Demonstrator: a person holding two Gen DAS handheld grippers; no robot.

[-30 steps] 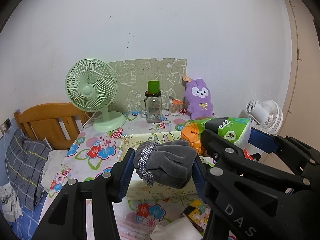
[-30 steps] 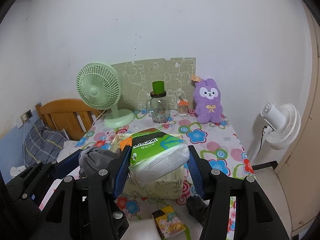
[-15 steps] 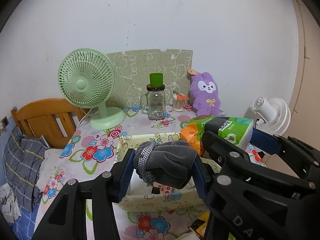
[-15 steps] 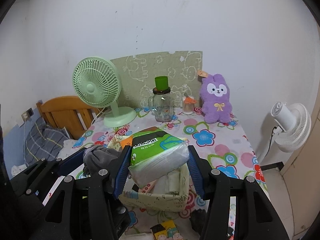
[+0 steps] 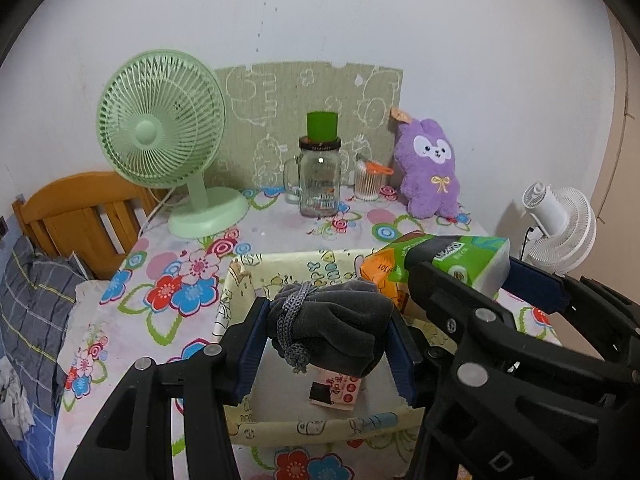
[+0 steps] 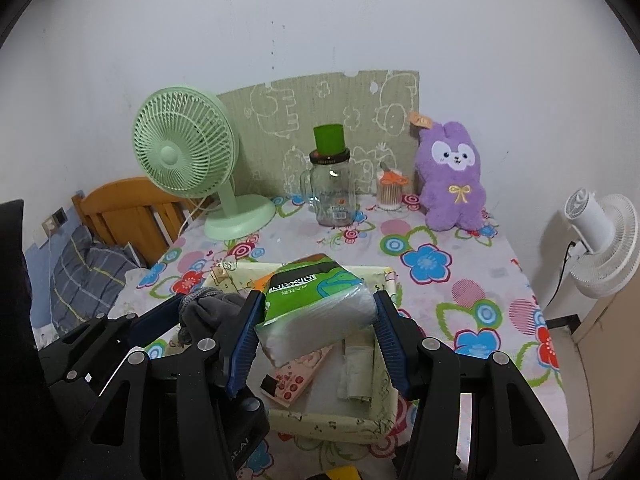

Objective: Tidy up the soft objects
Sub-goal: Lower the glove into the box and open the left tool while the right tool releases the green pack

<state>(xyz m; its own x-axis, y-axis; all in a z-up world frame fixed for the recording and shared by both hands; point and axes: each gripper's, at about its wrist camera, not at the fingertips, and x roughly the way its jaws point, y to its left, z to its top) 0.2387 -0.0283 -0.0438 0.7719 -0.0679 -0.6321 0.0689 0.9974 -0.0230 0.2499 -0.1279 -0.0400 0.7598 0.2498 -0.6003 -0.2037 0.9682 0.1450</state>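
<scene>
My left gripper is shut on a rolled grey fleece bundle tied with a grey cord. It hangs over the open cream fabric box on the flowered table. My right gripper is shut on a green tissue pack, also over the box. The tissue pack also shows at the right of the left wrist view, and the grey bundle at the left of the right wrist view. A pink printed packet lies inside the box.
At the back of the table stand a green desk fan, a glass jar mug with green cup, a cotton-swab jar and a purple plush rabbit. A white fan stands right, a wooden headboard left.
Both grippers have moved forward with their loads, so the box now lies directly under them and the back objects look nearer. Both grips are unchanged.
</scene>
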